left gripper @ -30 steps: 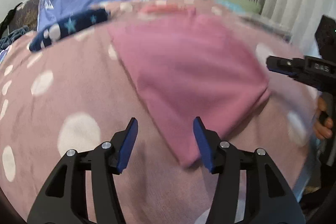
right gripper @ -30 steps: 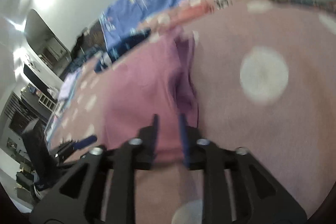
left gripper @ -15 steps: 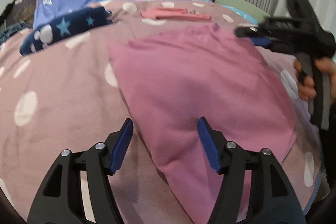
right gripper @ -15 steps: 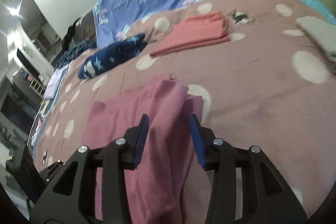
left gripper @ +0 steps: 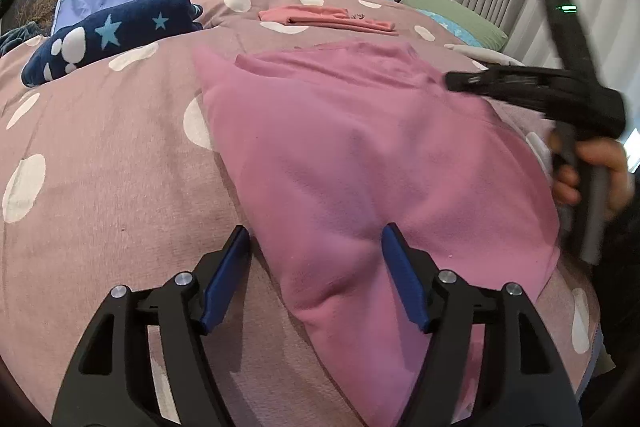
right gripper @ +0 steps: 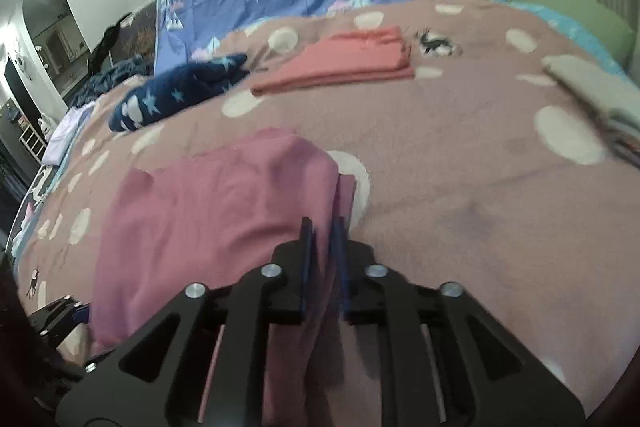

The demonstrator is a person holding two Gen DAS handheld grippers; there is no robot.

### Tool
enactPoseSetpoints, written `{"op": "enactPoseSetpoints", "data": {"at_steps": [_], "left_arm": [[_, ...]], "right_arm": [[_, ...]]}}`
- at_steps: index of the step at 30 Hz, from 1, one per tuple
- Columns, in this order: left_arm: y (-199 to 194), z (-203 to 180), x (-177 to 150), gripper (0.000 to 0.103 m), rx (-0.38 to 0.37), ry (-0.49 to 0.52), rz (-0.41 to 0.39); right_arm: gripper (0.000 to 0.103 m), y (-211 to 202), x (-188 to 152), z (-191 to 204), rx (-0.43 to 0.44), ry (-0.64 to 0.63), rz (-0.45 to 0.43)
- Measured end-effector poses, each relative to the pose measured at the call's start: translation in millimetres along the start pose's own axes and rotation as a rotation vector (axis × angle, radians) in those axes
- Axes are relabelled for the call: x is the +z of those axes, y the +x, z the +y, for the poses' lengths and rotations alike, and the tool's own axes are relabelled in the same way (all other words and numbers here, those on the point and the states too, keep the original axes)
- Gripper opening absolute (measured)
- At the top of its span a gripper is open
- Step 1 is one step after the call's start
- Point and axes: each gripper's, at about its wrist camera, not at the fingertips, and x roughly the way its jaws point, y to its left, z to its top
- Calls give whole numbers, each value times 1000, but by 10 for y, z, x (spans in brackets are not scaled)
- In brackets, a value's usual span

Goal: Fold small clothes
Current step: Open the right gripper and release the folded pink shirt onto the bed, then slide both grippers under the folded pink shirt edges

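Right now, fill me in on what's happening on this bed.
A person is folding a pink garment on the polka-dot blanket. The right gripper, jaws closing, has the garment's far edge between them. The left gripper, jaws opening, straddles the near corner. A folded coral piece lies behind.

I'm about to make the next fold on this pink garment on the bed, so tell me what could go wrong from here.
1. The right gripper is closing on the bunched far corner of the pink garment; it may catch only some layers, so the fold could come out uneven.
2. The left gripper is opening, with the near corner between its pads but ungripped; lifting now may leave that corner behind.
3. The left gripper sits low on the dotted blanket and might pinch it too.
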Motion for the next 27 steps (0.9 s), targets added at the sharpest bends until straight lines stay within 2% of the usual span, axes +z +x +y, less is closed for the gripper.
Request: {"op": "enactPoseSetpoints", "data": {"at_steps": [3,5,7,9,11,12,14,17,19,21,24,27], "left_arm": [[-3,-17,-5,71,16,11,-1],[-6,-22,-9,72,22,15,-2],[-8,-20,-10,73,22,13,-2],[-8,-15,-12,74,19,11,-2],[-5,-23,-20,75,20,16,3],[-11,-25,-20,75,23,18,2],[-26,-18,-29,76,23,17,2],[-79,11,-55,76,11,4,1],[-142,49,-72,76,-15,-13,-4],[-187,95,-65,76,-38,-29,-16],[-204,199,12,76,-32,-65,-33],[-134,264,81,76,-55,-82,-18]], "right_arm": [[14,-453,-217,176,106,-51,-52],[14,-686,-453,355,178,-136,-58],[22,-688,-692,458,161,-193,-2],[22,-468,-950,444,77,-212,111],[21,-451,-1088,366,84,-202,81],[22,-490,-1067,369,83,-199,86],[29,-572,-996,357,109,-163,92],[33,-660,-896,311,152,-118,101],[48,-737,-799,222,134,-102,55],[51,-740,-698,169,119,-74,35],[59,-649,-559,-7,165,-6,44],[59,-484,-473,-149,192,53,81]]}}
